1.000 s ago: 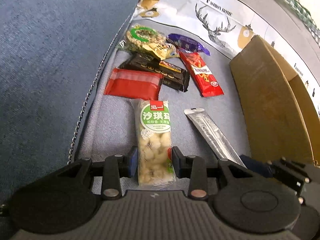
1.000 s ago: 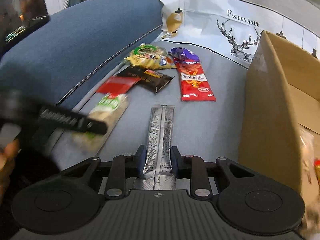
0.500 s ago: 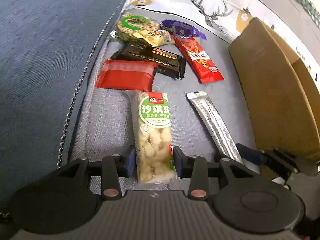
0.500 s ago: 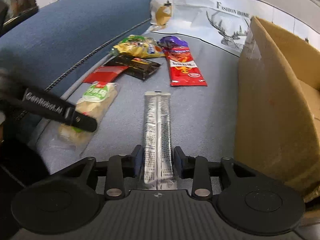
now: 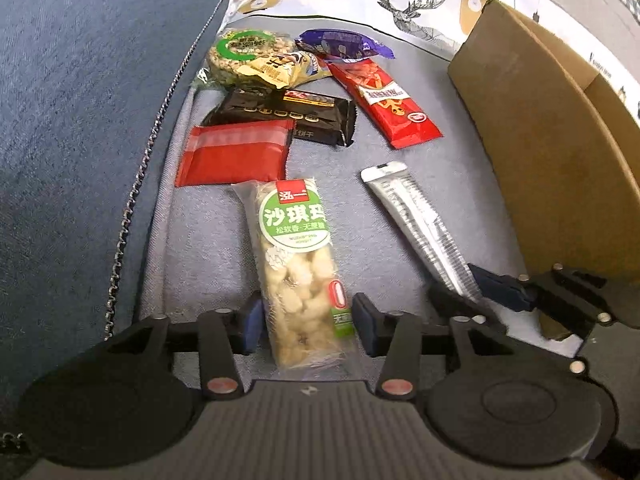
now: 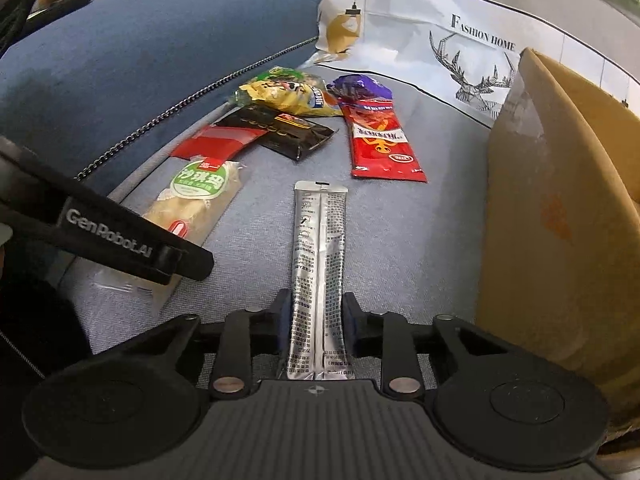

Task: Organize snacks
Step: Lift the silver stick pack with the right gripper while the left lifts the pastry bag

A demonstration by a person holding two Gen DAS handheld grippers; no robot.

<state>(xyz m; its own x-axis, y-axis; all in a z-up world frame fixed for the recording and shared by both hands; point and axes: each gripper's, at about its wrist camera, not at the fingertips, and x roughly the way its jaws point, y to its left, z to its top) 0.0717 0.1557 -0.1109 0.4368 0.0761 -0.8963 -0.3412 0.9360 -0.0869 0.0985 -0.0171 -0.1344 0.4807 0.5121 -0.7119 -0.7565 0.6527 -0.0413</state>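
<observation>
Black hand-held gripper (image 6: 313, 316), blue pads (image 5: 251, 322), "GenRobot.AI" lettering

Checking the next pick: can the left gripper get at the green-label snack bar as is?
Probably yes. The left gripper already straddles the green-label snack bar, jaws open on either side, nothing lying over it.

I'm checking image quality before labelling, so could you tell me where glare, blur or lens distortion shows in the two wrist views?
Left wrist view: sharp centre, glare on the silver sachet, fisheye bending the cardboard box edge. Right wrist view: also sharp, sheen on the sachet, box wall and blue cushion bowed by the lens.
</observation>
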